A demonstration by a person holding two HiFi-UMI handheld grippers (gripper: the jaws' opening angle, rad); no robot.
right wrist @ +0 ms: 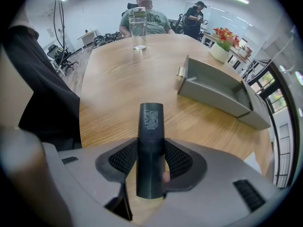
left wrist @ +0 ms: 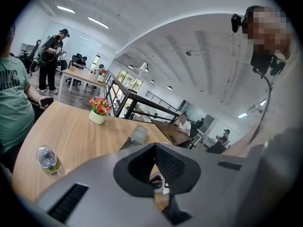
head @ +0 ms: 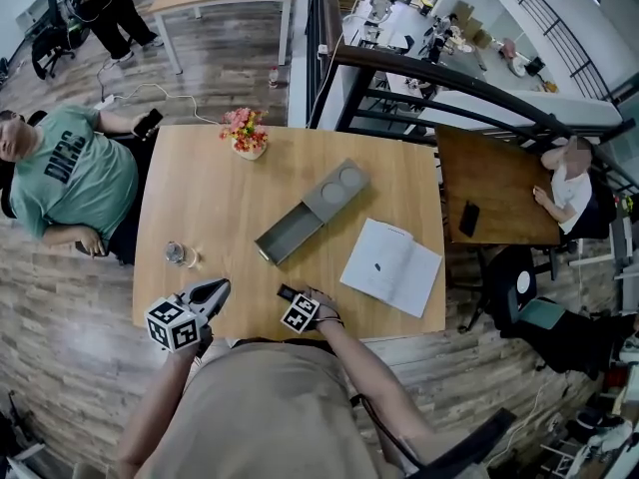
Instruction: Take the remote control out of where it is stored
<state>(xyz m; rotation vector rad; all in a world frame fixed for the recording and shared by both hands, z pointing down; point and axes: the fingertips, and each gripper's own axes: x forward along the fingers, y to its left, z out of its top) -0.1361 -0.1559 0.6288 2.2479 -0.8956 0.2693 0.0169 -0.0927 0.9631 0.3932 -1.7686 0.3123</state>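
Head view: the right gripper [head: 293, 296] is at the table's [head: 230, 198] near edge, largely covered by the hand. Only the remote control's [head: 287, 290] tip shows. The drawer [head: 290, 236] stands pulled out.

Left gripper view: the left gripper's [left wrist: 153, 148] jaws are together, holding nothing.

Right gripper view: the jaws clamp the remote control, apart from the drawer. Its label print is illegible.

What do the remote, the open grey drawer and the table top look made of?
Remote control: likely matte black plastic; dull even surface, white print.
Drawer: grey, smooth thin walls, brass-coloured fitting at one end; painted metal or plastic, cannot tell.
Table: light wood or wood-look laminate; grain lines, soft sheen.
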